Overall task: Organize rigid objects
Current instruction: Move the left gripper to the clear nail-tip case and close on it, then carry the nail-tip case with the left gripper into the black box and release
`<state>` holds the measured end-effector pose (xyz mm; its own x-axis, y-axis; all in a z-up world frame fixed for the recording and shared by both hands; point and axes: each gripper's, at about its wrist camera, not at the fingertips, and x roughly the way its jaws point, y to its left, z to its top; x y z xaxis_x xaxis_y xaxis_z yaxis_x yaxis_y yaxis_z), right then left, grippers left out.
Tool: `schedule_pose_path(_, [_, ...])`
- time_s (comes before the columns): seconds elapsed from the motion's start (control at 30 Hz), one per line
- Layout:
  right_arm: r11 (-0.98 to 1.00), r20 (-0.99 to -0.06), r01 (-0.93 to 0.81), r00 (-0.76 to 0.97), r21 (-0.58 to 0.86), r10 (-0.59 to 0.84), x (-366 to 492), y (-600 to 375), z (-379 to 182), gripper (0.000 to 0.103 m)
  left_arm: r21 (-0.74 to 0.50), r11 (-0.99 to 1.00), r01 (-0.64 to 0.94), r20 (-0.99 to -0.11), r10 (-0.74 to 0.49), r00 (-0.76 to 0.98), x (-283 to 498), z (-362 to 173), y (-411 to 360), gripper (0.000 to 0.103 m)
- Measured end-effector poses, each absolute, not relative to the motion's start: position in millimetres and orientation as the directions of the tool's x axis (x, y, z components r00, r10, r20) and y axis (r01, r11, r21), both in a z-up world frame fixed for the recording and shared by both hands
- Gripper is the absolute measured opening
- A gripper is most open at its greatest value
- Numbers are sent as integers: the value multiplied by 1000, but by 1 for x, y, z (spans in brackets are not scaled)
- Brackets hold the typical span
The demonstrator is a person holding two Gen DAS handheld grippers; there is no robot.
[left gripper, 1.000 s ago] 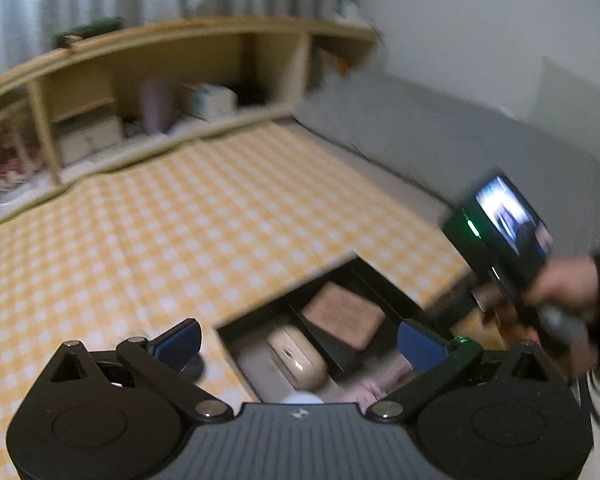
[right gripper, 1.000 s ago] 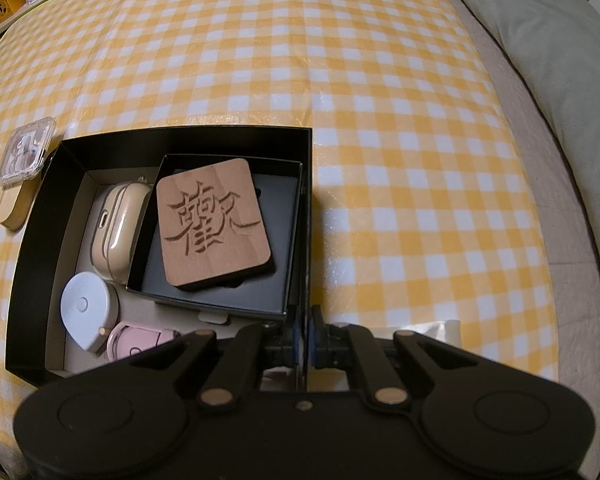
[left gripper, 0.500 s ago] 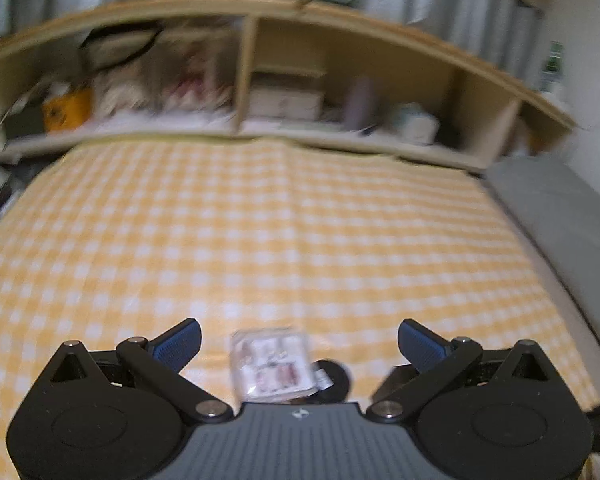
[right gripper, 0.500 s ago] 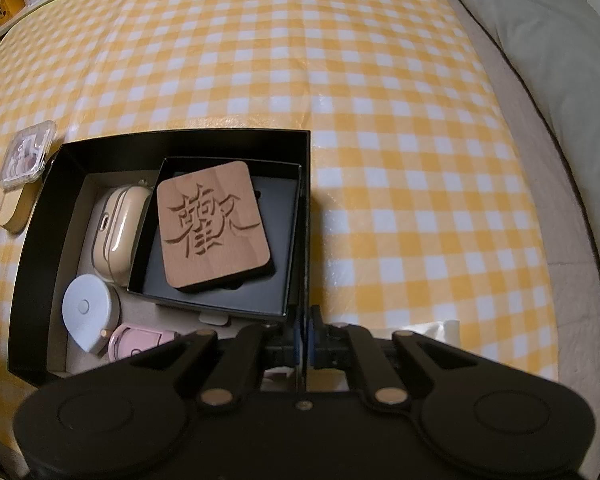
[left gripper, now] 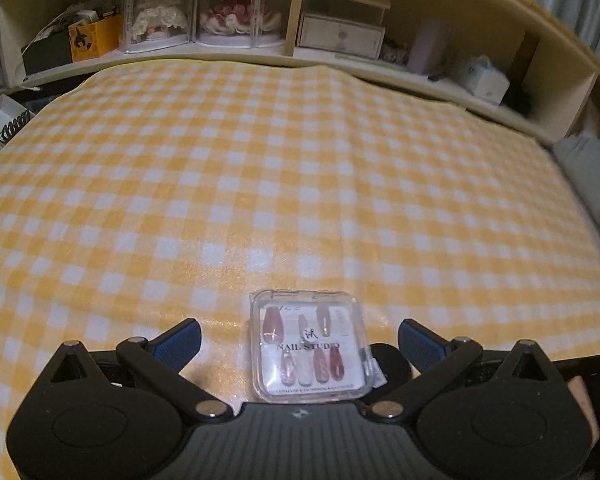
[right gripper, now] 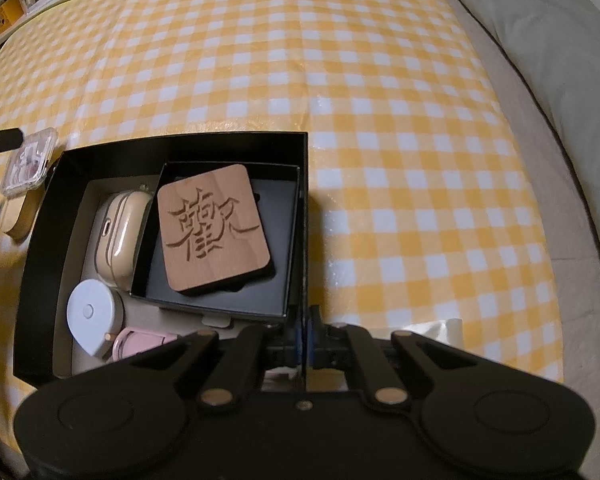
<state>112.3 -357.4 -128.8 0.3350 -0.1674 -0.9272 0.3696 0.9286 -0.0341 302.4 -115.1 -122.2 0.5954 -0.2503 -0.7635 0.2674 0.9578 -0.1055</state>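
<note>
I count two black boxes: one large black box (right gripper: 32, 280), one smaller black box (right gripper: 284, 240) inside. One carved wooden tile (right gripper: 214, 228), one clear nail case (left gripper: 310, 346), one beige case (right gripper: 118, 228), one white disc (right gripper: 92, 314), one pink item (right gripper: 140, 342).

Behind the right gripper (right gripper: 302, 330): near wall of the black box (right gripper: 36, 236) hidden, along with most of the pink item (right gripper: 140, 342) inside it. Jaws pinched on the box's right wall. In the left wrist view: near edge of the clear nail case (left gripper: 310, 346) covered by the left gripper (left gripper: 300, 340); black round thing (left gripper: 392, 364) beside the case mostly hidden, identity unclear. Small print on the case too fine to read. Box cut off at that view's right edge.
</note>
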Motion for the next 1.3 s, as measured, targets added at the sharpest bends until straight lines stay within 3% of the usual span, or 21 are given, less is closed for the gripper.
schedule_pose_path(0.6, [929,-927,370,336,-33,-167,113,-358,-129,3,-109,977,182,-826,-191,530,320,-164,-122,103])
schedule_pose_path(0.67, [928,-927,370,336,-33,-167,113,-358,-129,3,-114,977,181,-823,-195,533,319,-163,-120,99])
schedule_pose_path(0.83, [928,-927,370,336,-34,-167,113,-358,-129,3,-144,967,212,-819,-236,523,315,-157,-117,74])
schedule_pose_path(1.3, [929,-927,369,337,-33,-167,113,-358,-128,3,-121,962,246,-779,-246,577,301,-130,-123,74])
